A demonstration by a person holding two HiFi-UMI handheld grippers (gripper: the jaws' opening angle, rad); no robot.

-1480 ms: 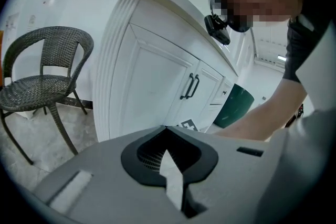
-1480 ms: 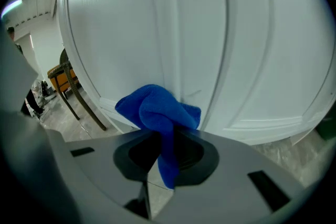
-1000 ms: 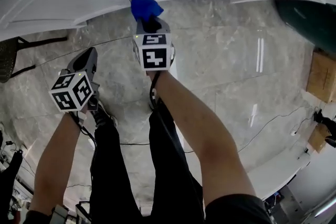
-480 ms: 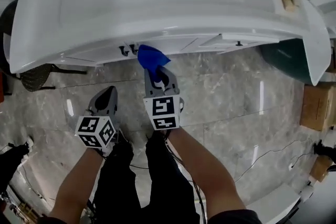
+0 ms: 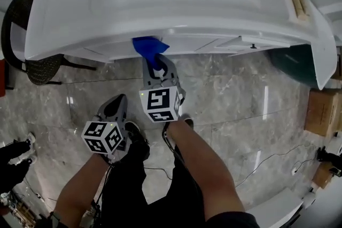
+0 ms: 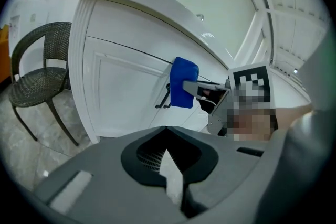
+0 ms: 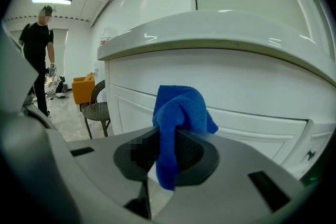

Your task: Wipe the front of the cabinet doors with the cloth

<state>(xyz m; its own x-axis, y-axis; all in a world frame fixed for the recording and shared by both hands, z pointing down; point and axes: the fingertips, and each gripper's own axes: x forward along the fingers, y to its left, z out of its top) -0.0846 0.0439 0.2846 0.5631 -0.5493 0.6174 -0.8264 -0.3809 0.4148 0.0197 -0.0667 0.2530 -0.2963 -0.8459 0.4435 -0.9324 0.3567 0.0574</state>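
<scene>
Clamping the cloth (image 5: pixel 148 46) tight, the right gripper (image 5: pixel 155 63) holds it near the doors' (image 6: pixel 126 97) top; best press flat and sweep evenly. The left gripper (image 5: pixel 118 102), closed and empty, hangs clear.

The cloth (image 5: pixel 149 46) was blue, the cabinet (image 6: pixel 122 96) white, the floor (image 5: pixel 240 99) grey and veined. The cubes (image 5: pixel 159 105) bore black-and-white squares. The far chair (image 7: pixel 84 87) was orange.
</scene>
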